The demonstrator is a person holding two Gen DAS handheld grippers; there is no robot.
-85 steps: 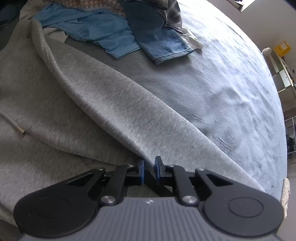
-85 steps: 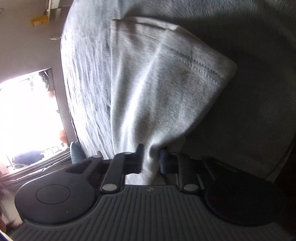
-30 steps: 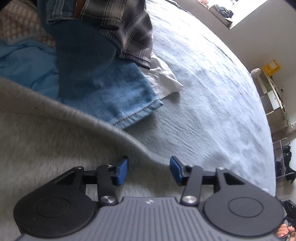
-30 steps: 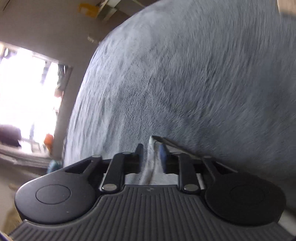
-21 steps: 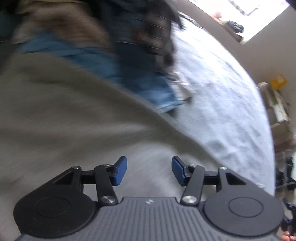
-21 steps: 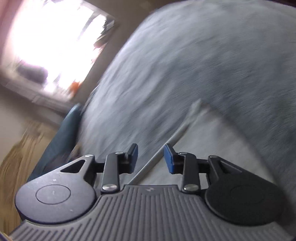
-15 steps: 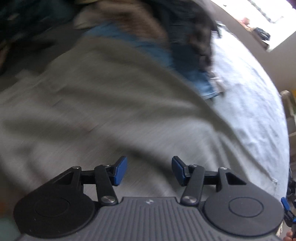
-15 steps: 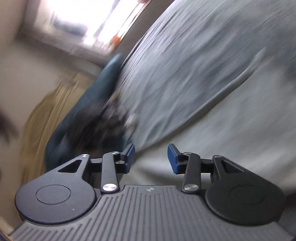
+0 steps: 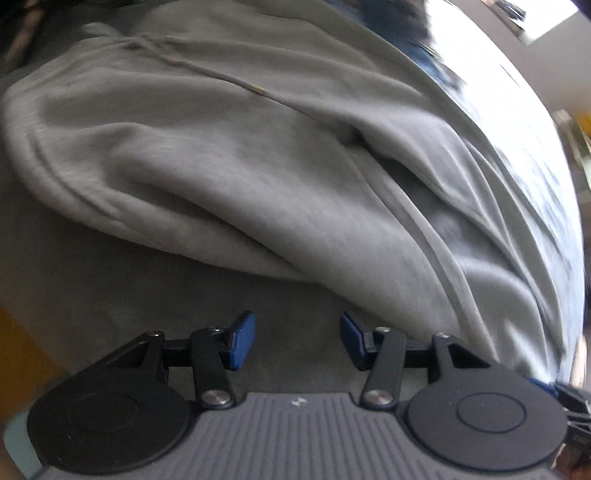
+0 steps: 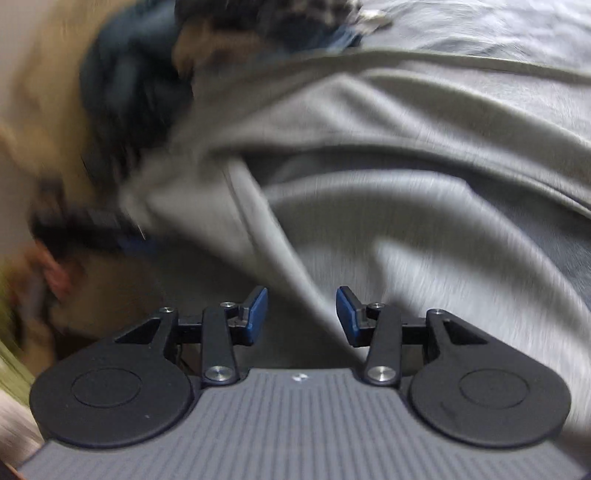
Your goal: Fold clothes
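A grey hoodie [image 9: 280, 162] lies spread on the bed, its hood toward me and a drawstring [image 9: 221, 75] across the chest. It fills the right wrist view too [image 10: 406, 192], blurred. My left gripper [image 9: 297, 339] is open and empty, just short of the hood's edge. My right gripper [image 10: 301, 314] is open and empty, above a fold of the hoodie.
The blue-grey bed cover [image 9: 517, 96] shows past the hoodie. A pile of other clothes, dark blue and checked [image 10: 229, 33], lies at the far side. A blurred hand [image 10: 48, 273] and what looks like the other gripper are at the left of the right wrist view.
Both grippers let go of the hoodie and opened. Both then swung back across the garment, the left to the hood end; the hoodie now lies flat on the bed.
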